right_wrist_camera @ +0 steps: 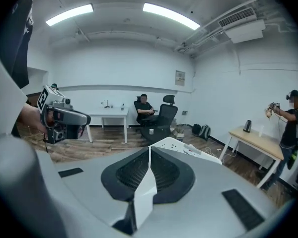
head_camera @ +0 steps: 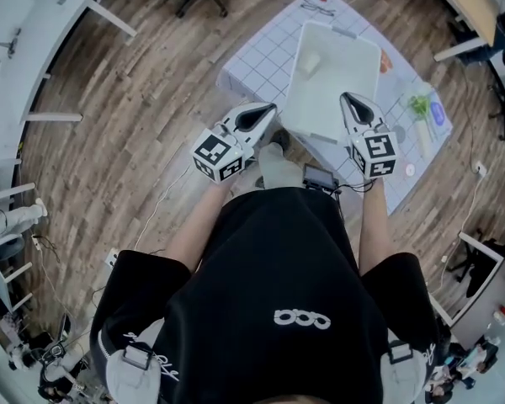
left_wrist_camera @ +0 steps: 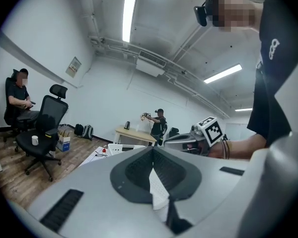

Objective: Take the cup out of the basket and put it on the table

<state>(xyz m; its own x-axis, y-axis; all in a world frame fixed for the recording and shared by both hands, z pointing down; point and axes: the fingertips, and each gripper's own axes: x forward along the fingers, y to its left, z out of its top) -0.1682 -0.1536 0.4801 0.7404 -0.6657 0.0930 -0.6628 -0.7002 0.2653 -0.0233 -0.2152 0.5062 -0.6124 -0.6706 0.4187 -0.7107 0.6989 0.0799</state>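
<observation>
A: Where was the cup (head_camera: 310, 61)?

B: In the white basket (head_camera: 345, 99), toward its far-left part. The basket sat on the gridded bench (head_camera: 257, 57). Cup not lifted yet.

A: Grippers?

B: The left gripper (head_camera: 265, 112) and right gripper (head_camera: 351, 102) hung at the basket's near end, one on each side, well short of the cup. The left fingers (left_wrist_camera: 136, 170) were pressed together with nothing between them. The right fingers (right_wrist_camera: 166, 172) were the same, so both were empty.

A: How would it handle?

B: My guess: small, pale, light and stiff. I couldn't tell paper, plastic or ceramic. If it was glazed or smooth, expect slip. A thin wall would crush under a hard squeeze. I'd pinch the wall at the rim, one finger inside and one outside, with gentle force.

A: Blind spots?

B: The cup showed only in the head view, and tiny. I couldn't read whether it had a handle, or whether it stood upright or lay on its side. Neither gripper view caught it. Each showed only a white bit of the basket past its fingertips. Basket wall height was unclear from above. The small items (head_camera: 425, 112) at the bench's right edge were too small to name.
</observation>
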